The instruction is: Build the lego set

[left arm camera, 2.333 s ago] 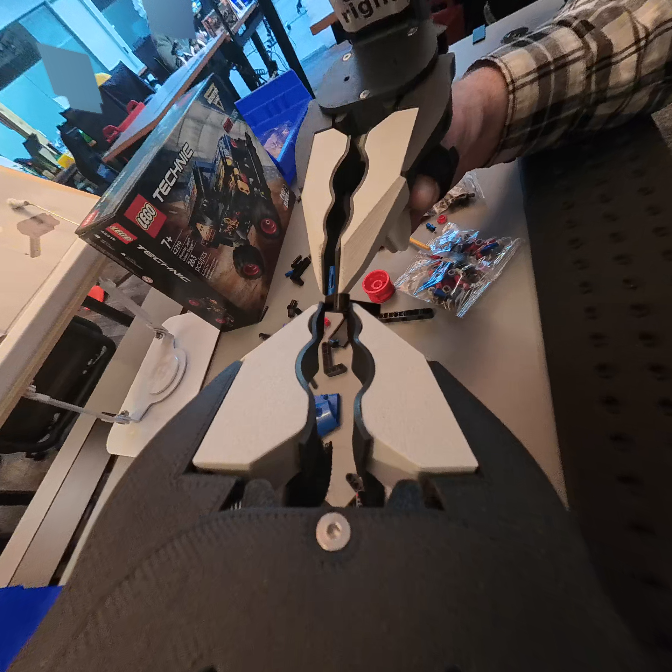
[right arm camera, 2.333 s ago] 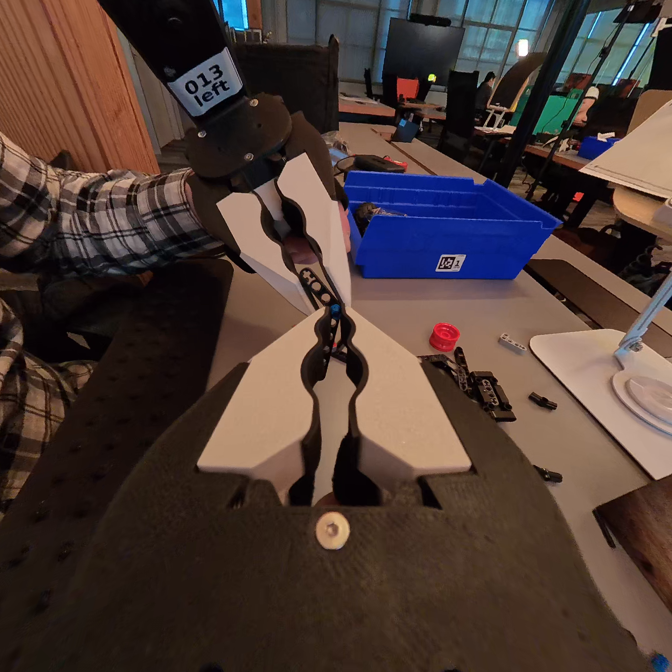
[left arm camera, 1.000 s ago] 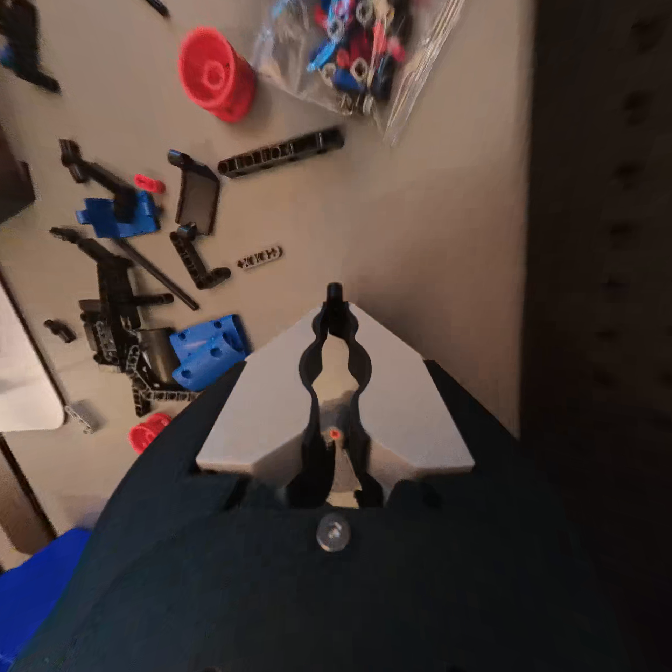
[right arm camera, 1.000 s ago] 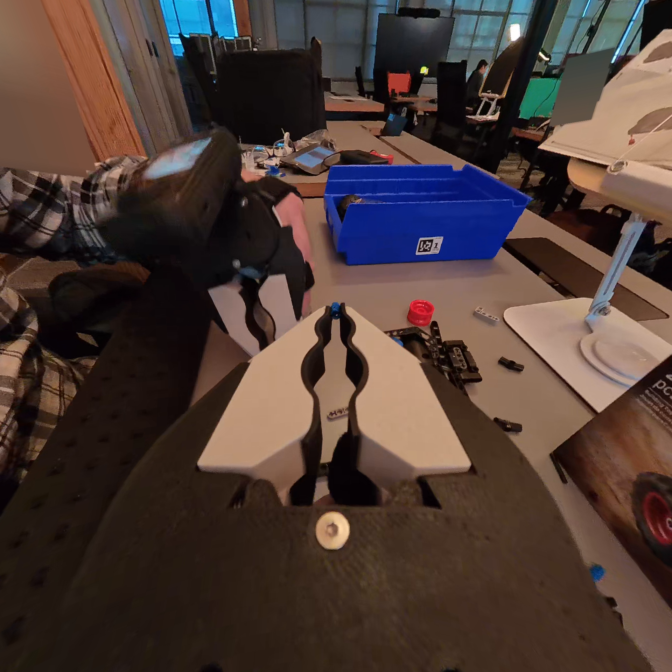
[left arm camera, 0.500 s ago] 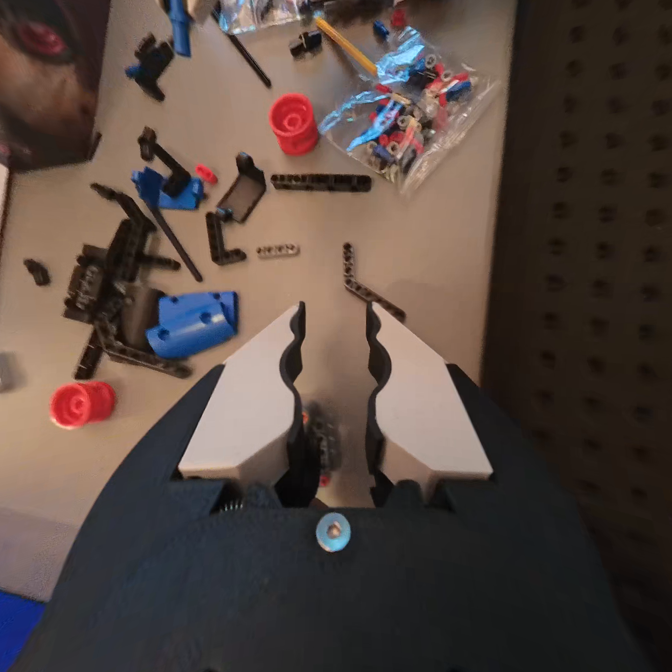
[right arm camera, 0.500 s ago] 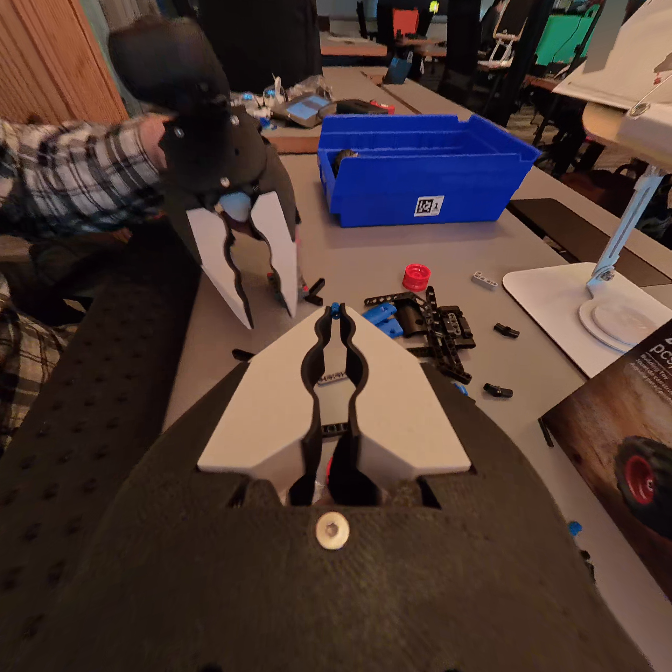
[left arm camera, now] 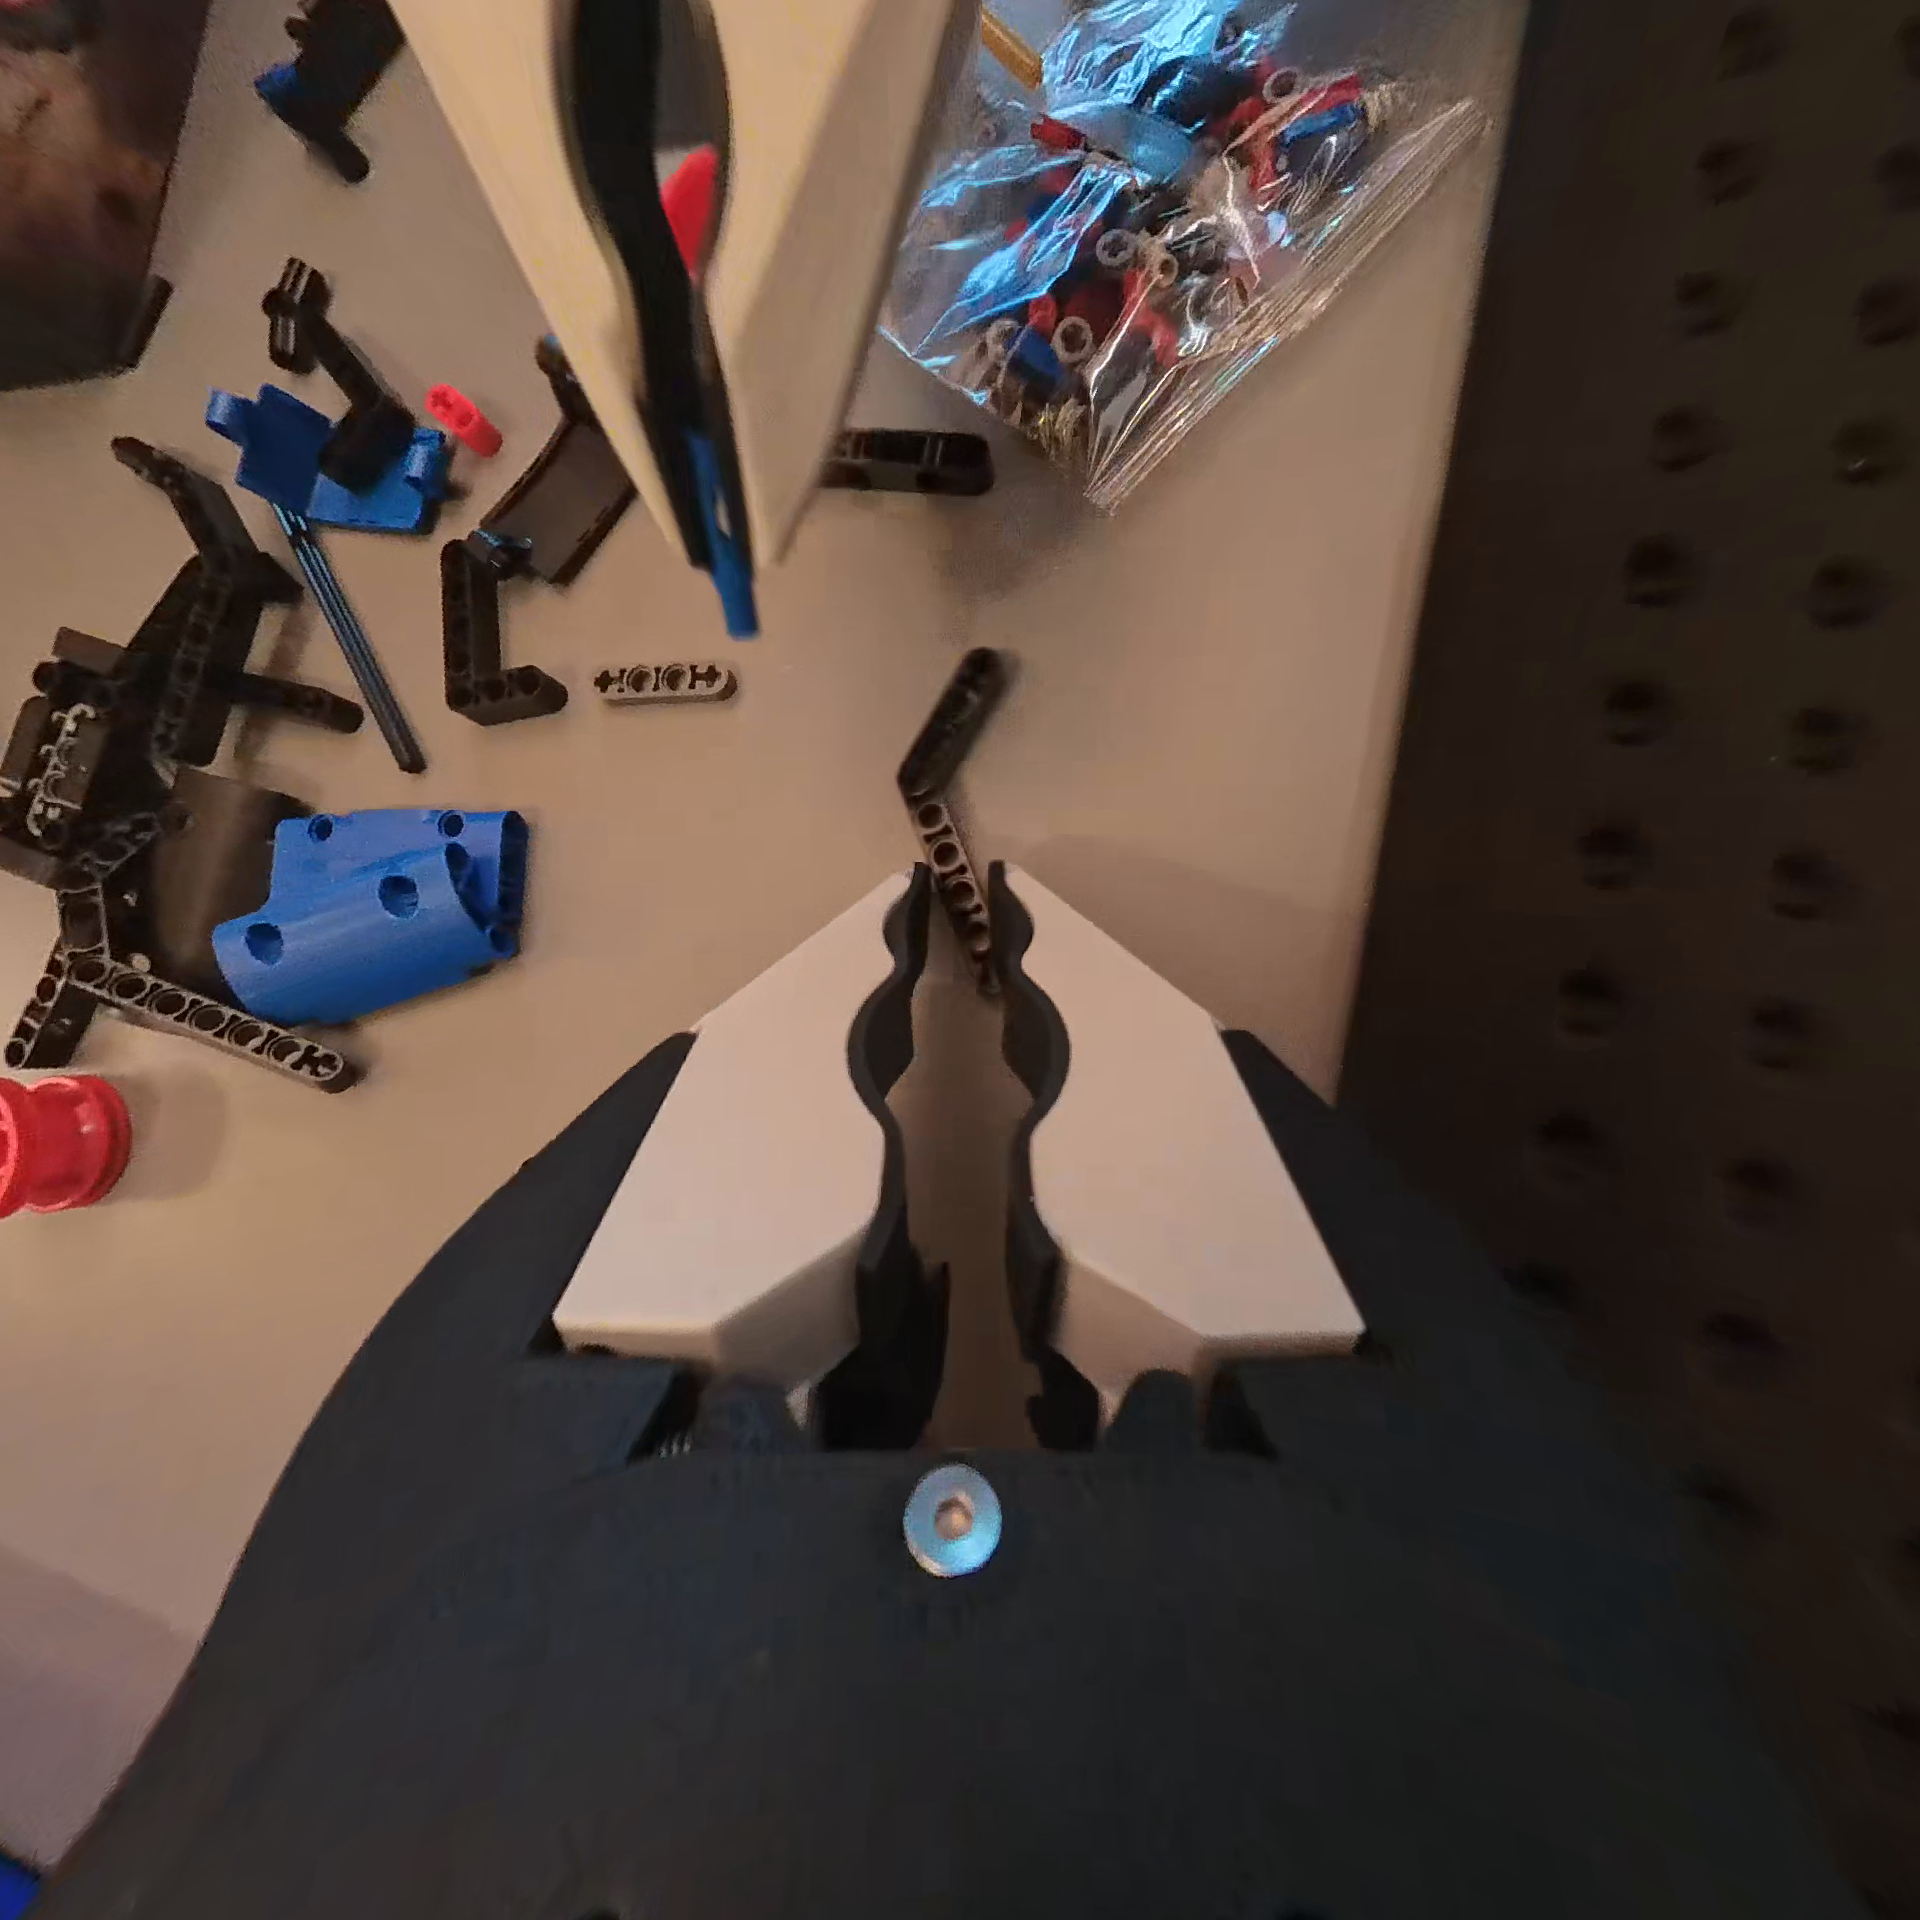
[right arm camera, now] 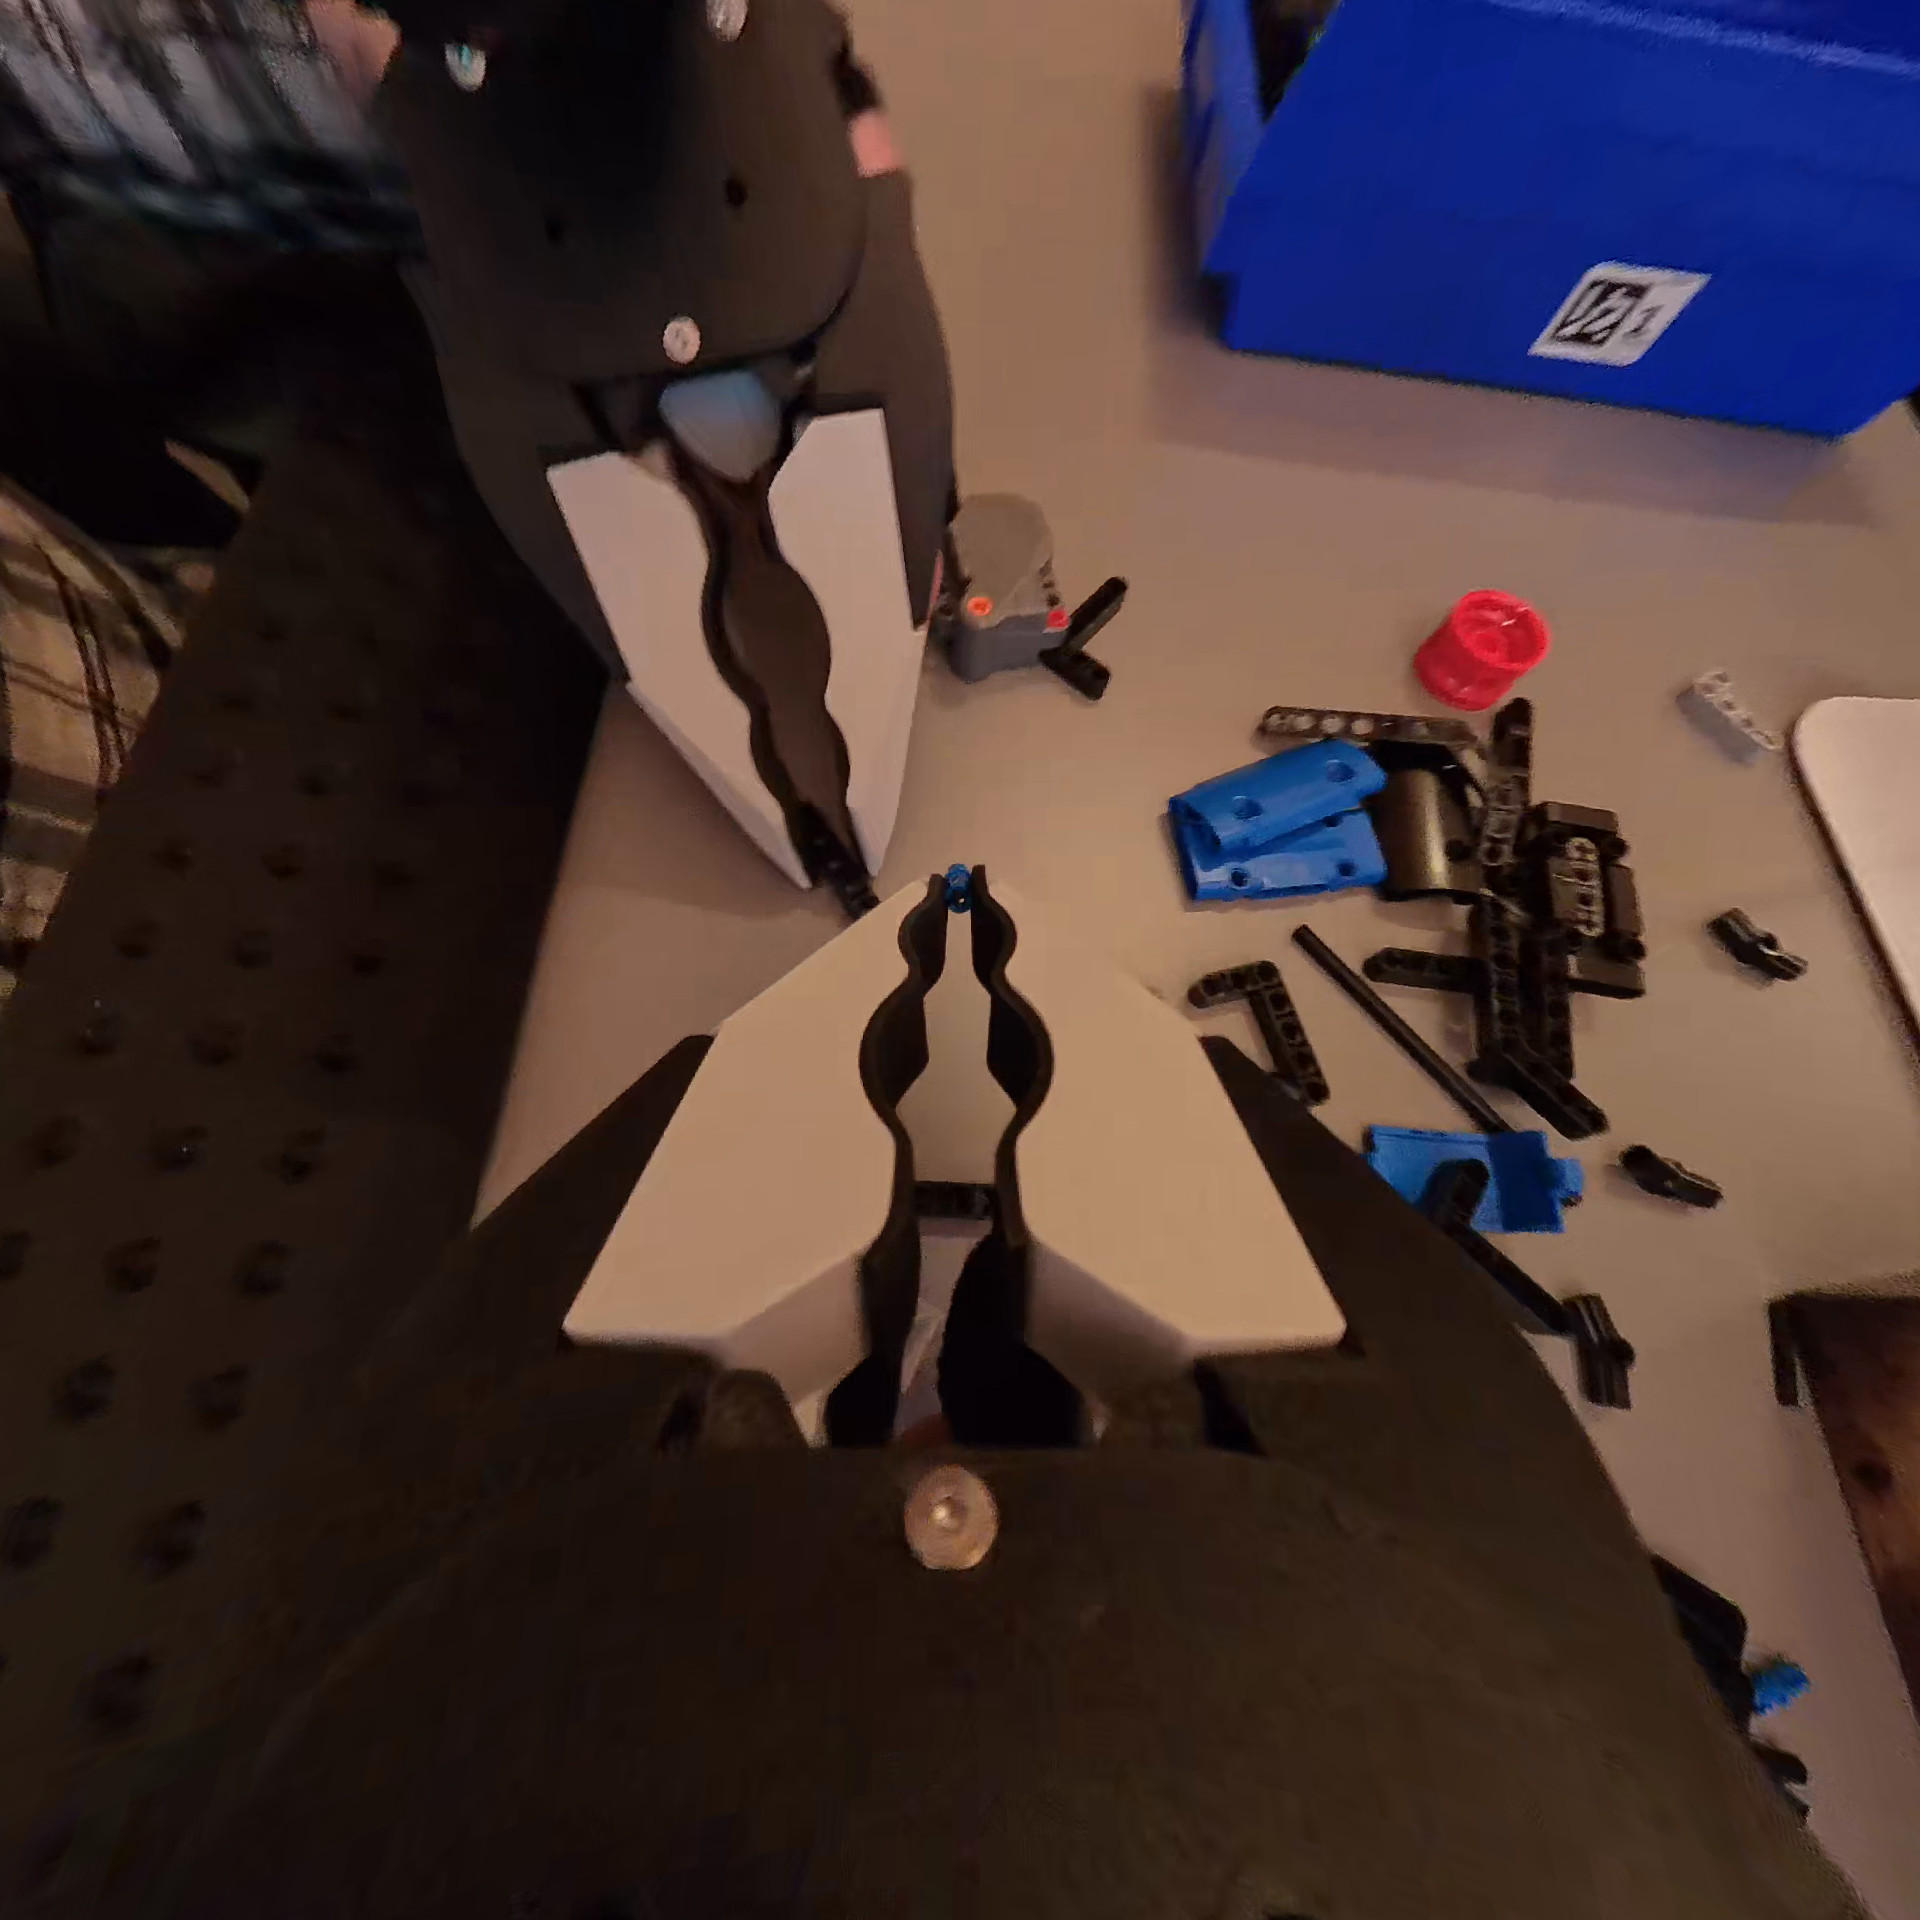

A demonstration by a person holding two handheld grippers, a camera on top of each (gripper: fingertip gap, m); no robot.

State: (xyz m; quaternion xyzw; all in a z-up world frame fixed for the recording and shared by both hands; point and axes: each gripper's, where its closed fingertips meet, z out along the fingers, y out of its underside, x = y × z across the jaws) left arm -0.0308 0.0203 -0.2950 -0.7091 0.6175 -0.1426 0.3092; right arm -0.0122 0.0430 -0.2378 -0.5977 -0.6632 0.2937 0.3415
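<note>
Left gripper (left arm camera: 951, 883) closed on bent black beam (left arm camera: 951, 800) lying on grey table (left arm camera: 1143, 727), right gripper (right arm camera: 961, 894) pinching small blue pin (right arm camera: 958, 891) just above it, loose parts and bag of pieces (left arm camera: 1164, 239) nearby

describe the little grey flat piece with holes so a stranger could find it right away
Start at the clear bag of small parts lying on the table beside the dark perforated mat. Below and to its left, just right of a black L-shaped beam, lies the small grey link, flat. It is the only grey piece among black and blue ones there, and the shortest.
</note>
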